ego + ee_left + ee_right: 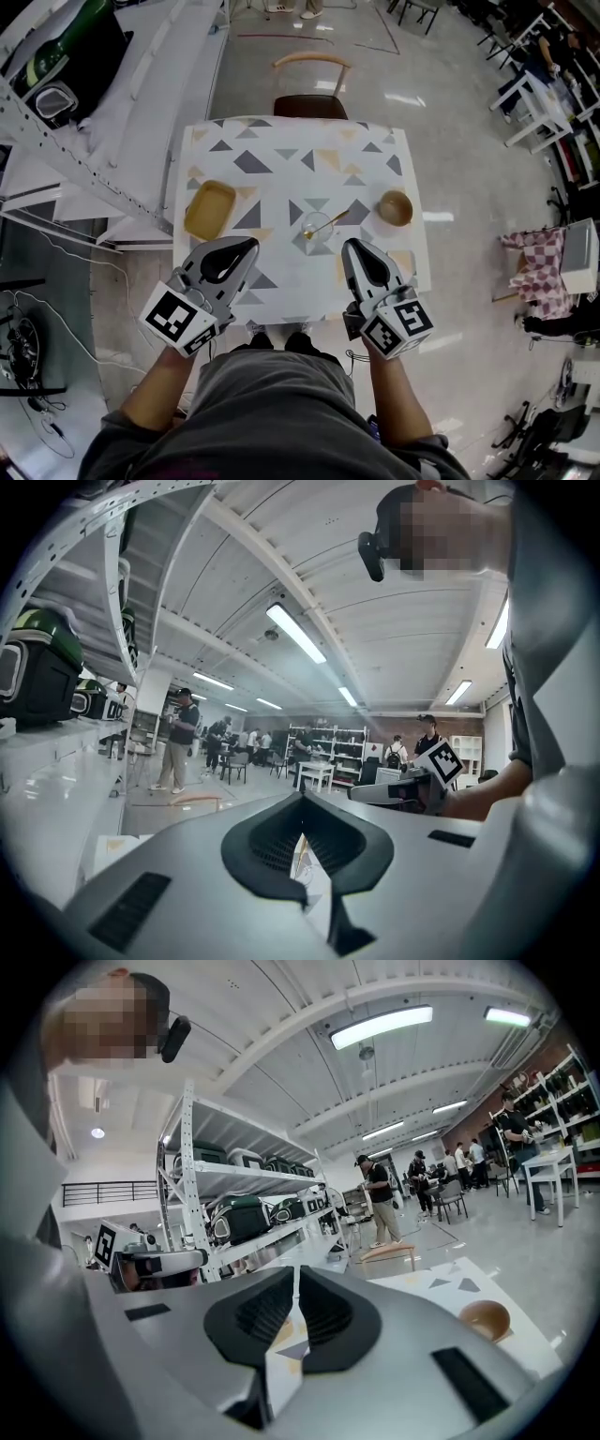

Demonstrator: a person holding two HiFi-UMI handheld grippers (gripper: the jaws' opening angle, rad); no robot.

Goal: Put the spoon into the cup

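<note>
A clear glass cup (316,234) stands near the middle of the patterned table (281,141). A gold spoon (328,224) rests with its bowl in the cup, and its handle leans out toward the far right. My left gripper (247,247) hovers over the table's front edge, left of the cup, shut with nothing in it. My right gripper (351,247) is at the cup's right, also shut and empty. In the left gripper view, the left gripper (302,801) has its jaws together. The right gripper view shows the right gripper (296,1277) with its jaws together too.
A yellow tray (209,208) lies at the table's left. A wooden bowl (395,207) (486,1319) sits at its right. A chair (310,94) stands at the far side. Metal shelving (66,141) runs along the left. People stand in the background.
</note>
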